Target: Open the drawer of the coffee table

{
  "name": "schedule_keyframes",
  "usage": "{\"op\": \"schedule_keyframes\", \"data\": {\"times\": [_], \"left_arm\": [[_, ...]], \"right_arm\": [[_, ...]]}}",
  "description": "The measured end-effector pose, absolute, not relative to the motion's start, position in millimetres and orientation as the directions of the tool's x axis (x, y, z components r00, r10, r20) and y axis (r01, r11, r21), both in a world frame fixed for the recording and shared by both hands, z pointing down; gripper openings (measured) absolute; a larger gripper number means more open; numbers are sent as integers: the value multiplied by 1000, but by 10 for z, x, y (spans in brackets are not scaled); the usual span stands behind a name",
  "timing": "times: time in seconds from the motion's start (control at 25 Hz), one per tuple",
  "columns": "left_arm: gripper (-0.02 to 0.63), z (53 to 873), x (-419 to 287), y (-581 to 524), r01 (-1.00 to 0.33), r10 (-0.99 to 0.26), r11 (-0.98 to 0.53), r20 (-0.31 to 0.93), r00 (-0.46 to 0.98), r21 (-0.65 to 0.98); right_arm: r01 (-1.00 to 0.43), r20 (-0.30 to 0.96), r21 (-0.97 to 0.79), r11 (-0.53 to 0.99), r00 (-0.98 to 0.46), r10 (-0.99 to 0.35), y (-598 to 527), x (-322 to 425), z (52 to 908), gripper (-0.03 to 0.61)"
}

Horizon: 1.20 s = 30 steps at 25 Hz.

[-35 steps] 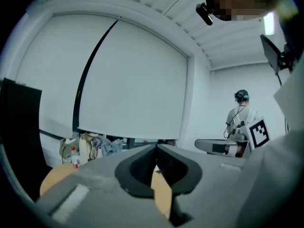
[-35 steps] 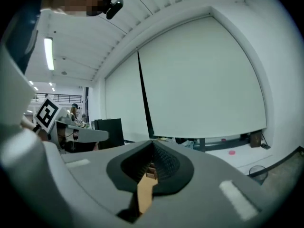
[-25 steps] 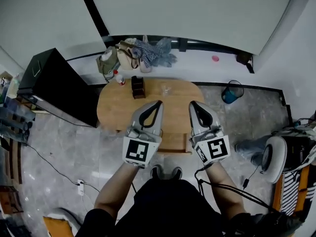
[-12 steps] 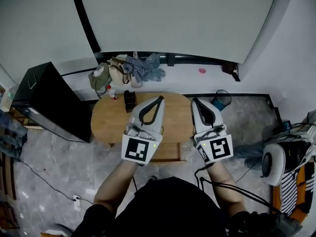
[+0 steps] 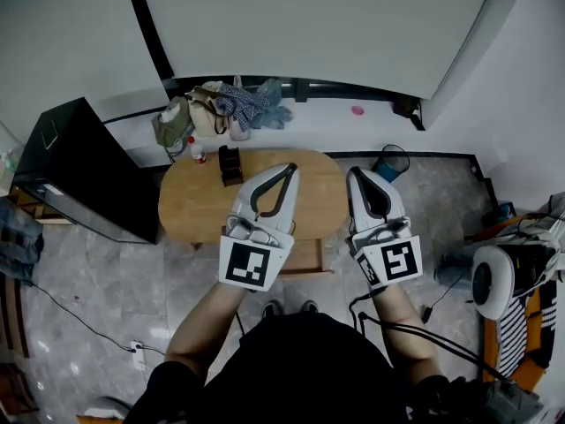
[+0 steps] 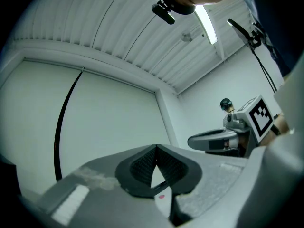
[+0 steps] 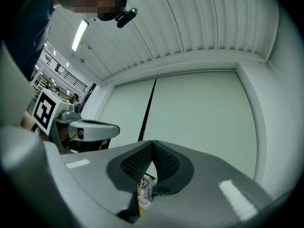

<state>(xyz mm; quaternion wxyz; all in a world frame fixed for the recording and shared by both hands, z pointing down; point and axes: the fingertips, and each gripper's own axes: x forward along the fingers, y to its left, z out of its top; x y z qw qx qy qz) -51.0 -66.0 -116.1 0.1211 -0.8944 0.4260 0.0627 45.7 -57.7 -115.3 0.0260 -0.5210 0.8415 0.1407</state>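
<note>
Grey tiled floor, coffee table (image 5: 199, 203) at 12. Its drawer (image 5: 307, 256) sat on the 6 o'clock edge, running 9-to-3. Left gripper (image 5: 289, 169) & right gripper (image 5: 354, 175) both pinched together, empty, prob equally near.

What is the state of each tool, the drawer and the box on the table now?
Left tool: shut, empty.
Right tool: shut, empty.
Drawer: a wooden part juts out under the coffee table at its near edge; open or not, unclear.
Dark box: upright on the table.
</note>
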Motion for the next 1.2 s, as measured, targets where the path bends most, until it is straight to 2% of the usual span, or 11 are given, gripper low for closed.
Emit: {"op": "schedule_keyframes", "data": {"times": [1.2], "left_arm": [[2,-1073,-734,-429,-764,-737,-620,-202,645,-178]], "right_arm": [[-896,-205,190,401,-436,-876,-252,210,-1111,2]]}}
